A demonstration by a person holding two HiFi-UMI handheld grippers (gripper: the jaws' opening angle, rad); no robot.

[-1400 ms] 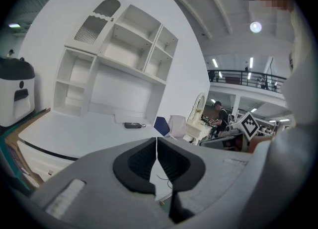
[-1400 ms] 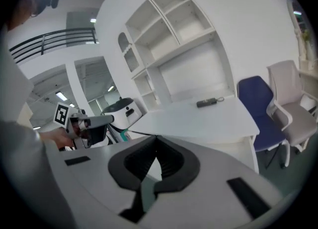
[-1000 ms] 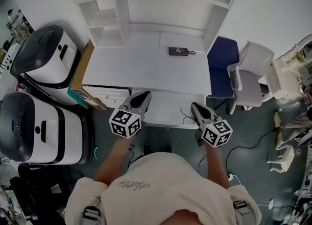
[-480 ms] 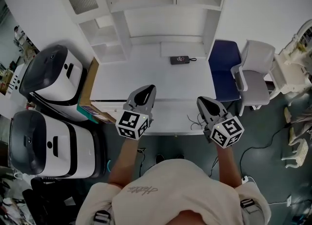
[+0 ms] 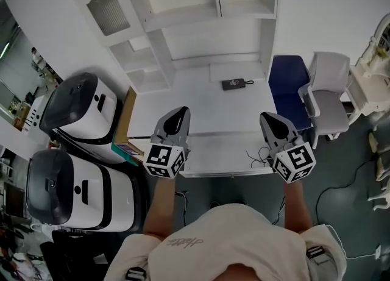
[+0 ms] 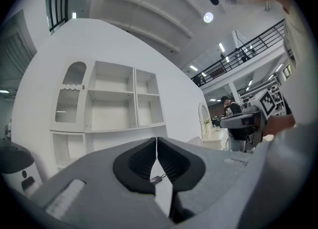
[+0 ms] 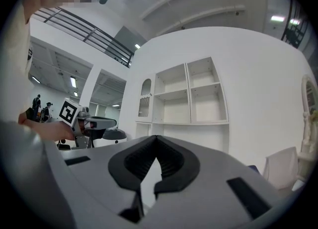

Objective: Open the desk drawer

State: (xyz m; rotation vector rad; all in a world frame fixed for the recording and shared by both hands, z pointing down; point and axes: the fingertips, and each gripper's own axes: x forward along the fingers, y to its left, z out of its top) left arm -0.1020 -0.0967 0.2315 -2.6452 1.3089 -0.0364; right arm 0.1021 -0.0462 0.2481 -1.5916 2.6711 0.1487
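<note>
A white desk [image 5: 201,106] stands under a white shelf unit [image 5: 183,5]. Below the desk's front edge a flat white drawer panel [image 5: 219,155] juts toward me, with thin cables lying at its right end. My left gripper [image 5: 181,113] hovers over the desk's front edge on the left, my right gripper [image 5: 268,119] on the right. Both are shut with nothing between their jaws and touch neither desk nor drawer. In the left gripper view the left gripper [image 6: 157,141] has its tips pressed together; the right gripper [image 7: 156,138] looks the same in its own view.
A small dark device with a cord [image 5: 233,83] lies on the desk's far right. A blue chair [image 5: 287,81] and a grey chair [image 5: 332,94] stand right of the desk. Two white-and-black machines [image 5: 79,106] [image 5: 58,182] and a cardboard box [image 5: 127,130] crowd the left.
Both grippers have risen and moved forward, from over the drawer panel to over the desk's front edge. The head view has tilted up and shows more shelving.
</note>
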